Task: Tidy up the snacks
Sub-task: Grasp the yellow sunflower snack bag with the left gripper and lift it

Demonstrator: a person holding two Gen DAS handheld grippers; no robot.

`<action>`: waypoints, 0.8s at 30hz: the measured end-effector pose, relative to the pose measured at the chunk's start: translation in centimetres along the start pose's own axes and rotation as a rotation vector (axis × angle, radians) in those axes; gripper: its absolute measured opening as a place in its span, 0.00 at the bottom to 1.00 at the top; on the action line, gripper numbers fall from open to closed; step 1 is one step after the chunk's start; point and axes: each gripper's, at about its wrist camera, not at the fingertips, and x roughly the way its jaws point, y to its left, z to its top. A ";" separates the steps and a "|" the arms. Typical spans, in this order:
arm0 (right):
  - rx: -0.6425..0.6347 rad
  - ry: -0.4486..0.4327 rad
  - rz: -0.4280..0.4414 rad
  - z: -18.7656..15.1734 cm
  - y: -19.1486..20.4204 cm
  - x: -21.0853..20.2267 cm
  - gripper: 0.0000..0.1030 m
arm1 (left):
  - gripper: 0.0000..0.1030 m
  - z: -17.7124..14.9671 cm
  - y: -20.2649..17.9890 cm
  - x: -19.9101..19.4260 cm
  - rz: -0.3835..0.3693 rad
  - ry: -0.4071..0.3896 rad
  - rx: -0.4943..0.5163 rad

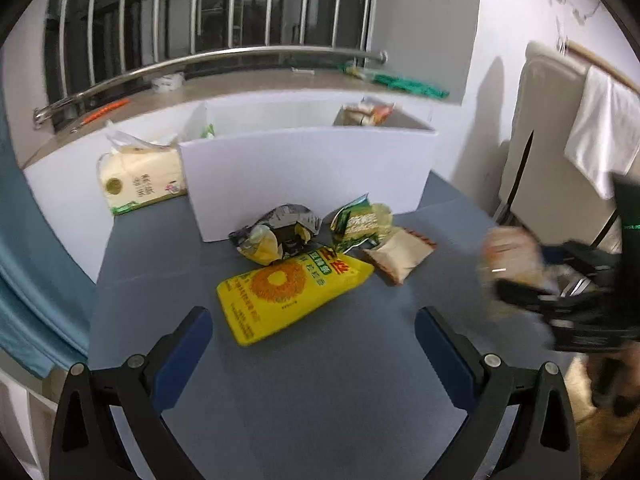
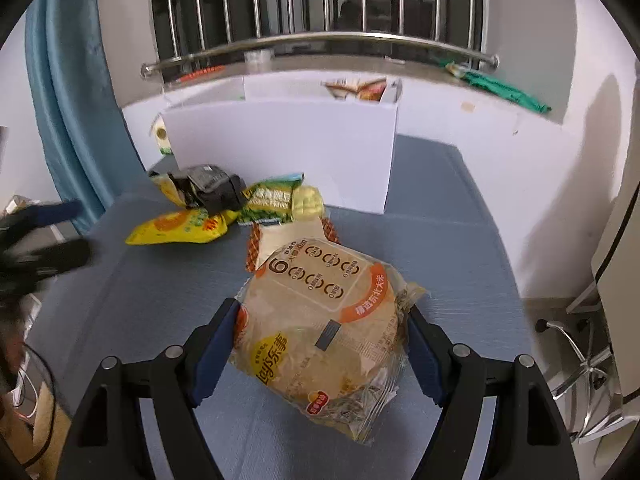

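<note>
My right gripper [image 2: 322,312] is shut on a beige Lay's rice-cracker packet [image 2: 324,328] and holds it above the blue table; it shows blurred at the right of the left wrist view [image 1: 508,268]. My left gripper [image 1: 314,318] is open and empty, just short of a yellow sunflower-seed bag [image 1: 288,296]. Behind that bag lie a grey-and-yellow packet [image 1: 276,232], a green packet [image 1: 360,224] and a small beige packet [image 1: 400,256]. A white divided box [image 1: 308,176] stands behind them, with snacks [image 1: 368,114] in its right compartment.
A tissue pack [image 1: 140,180] sits left of the white box. A windowsill with a steel rail [image 1: 208,60] runs behind. A blue curtain [image 2: 68,100] hangs at the left. A folded chair with a towel [image 1: 560,140] stands right of the table [image 1: 320,380].
</note>
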 end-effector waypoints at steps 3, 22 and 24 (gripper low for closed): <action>0.008 -0.018 0.003 0.0 -0.1 -0.9 0.79 | 1.00 0.3 0.0 2.9 -0.028 0.042 0.037; 0.031 -0.010 0.017 -0.9 -0.9 -0.9 0.80 | 0.06 2.0 3.5 8.0 -0.015 0.145 0.046; 0.038 -0.008 0.021 -0.9 -1.0 -0.8 0.80 | 0.02 1.8 3.2 6.6 -0.052 0.125 0.070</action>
